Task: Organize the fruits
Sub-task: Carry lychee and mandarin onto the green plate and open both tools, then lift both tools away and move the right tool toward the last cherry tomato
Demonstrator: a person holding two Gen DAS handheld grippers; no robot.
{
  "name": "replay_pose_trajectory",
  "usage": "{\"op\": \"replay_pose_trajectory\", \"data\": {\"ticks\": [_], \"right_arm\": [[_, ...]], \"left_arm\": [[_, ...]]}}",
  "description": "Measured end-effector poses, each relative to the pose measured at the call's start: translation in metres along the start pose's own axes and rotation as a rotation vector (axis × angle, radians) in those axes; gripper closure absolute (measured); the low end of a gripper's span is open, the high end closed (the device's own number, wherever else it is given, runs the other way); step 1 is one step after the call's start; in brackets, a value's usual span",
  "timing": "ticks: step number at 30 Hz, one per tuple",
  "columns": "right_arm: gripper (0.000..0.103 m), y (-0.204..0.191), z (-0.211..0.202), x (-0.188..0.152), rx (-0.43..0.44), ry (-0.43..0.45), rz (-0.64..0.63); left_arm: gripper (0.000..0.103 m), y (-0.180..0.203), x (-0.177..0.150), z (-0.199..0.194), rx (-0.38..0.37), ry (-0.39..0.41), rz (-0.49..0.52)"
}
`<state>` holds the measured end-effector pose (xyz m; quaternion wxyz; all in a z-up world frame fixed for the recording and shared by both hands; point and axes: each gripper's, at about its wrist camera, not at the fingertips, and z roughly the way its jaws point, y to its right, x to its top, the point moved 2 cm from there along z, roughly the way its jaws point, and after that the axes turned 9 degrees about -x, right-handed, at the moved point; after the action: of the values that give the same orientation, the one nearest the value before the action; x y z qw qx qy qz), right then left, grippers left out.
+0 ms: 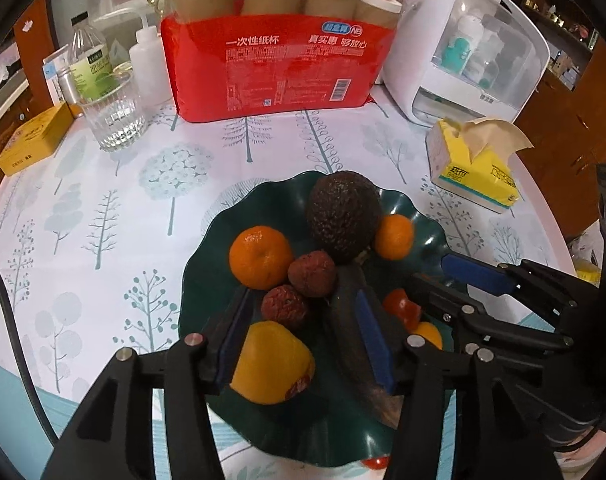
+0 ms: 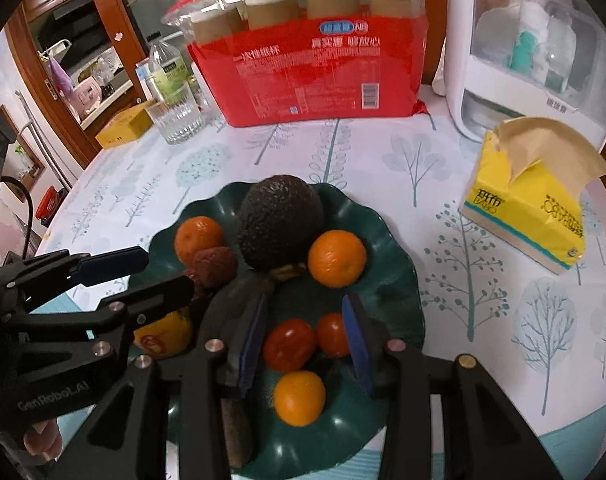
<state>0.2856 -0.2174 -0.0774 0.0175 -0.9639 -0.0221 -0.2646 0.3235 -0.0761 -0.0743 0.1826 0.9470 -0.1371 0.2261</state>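
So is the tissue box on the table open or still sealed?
Open. The yellow tissue box has its top torn open and a tissue sticks up out of the slot; the left wrist view shows the same.

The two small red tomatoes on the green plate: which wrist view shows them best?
The right wrist view. Both tomatoes lie side by side in the open between the right gripper's blue pads. The left wrist view shows only part of one, partly hidden behind the gripper fingers on the green plate.
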Motion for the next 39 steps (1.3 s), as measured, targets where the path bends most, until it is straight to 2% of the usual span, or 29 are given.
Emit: {"op": "replay_pose_trajectory", "data": {"ticks": [7, 16, 20, 26, 28, 33, 39], "right_arm": [[0.063, -0.006, -0.021, -0.01, -0.014, 0.017, -0.008], [0.063, -0.004, -0.075, -0.025, -0.027, 0.065, 0.014], [0.063, -0.005, -0.11, -0.032, -0.051, 0.11, 0.024], [0.062, -0.011, -0.161, -0.047, -0.023, 0.198, 0.021], [0.057, -0.015, -0.173, -0.055, -0.019, 0.224, 0.014], [0.048, -0.022, -0.194, -0.077, 0.0, 0.285, 0.018], [0.047, -0.026, -0.193, -0.105, 0.008, 0.315, 0.039]], "left_arm": [[0.05, 0.006, -0.013, -0.029, 0.028, 0.028, 0.027], [0.031, 0.01, -0.029, -0.093, 0.044, 0.1, 0.023], [0.019, 0.017, -0.038, -0.127, 0.049, 0.163, 0.036], [0.011, 0.032, -0.06, -0.176, 0.055, 0.279, 0.057], [0.011, 0.038, -0.072, -0.187, 0.076, 0.317, 0.07], [0.009, 0.048, -0.104, -0.196, 0.137, 0.391, 0.093], [0.009, 0.037, -0.143, -0.182, 0.163, 0.392, 0.032]]}}
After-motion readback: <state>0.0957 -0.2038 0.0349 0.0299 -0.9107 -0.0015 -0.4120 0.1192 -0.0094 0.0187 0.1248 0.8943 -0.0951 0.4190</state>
